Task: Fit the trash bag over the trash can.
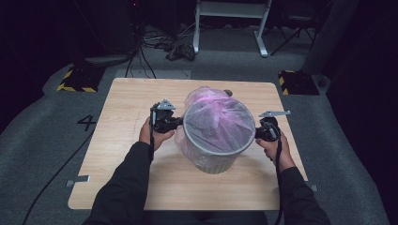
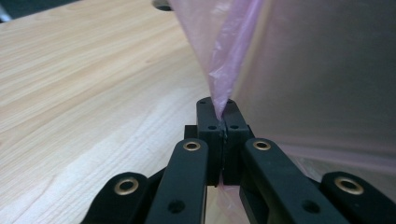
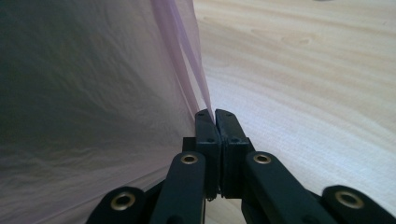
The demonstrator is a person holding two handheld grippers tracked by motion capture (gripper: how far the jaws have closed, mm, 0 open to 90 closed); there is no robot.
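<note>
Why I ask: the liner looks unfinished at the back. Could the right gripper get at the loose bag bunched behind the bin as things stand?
Probably not yet. The right gripper is shut on the pink bag at the bin side, and the bin stands between it and the bunch.

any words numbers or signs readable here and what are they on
"4": a dark numeral on the grey floor left of the table.
Yellow and black hazard stripes, no words: on the two floor blocks beyond the table's far corners.
Nothing is printed on the pink bag, the bin or either tool.
</note>
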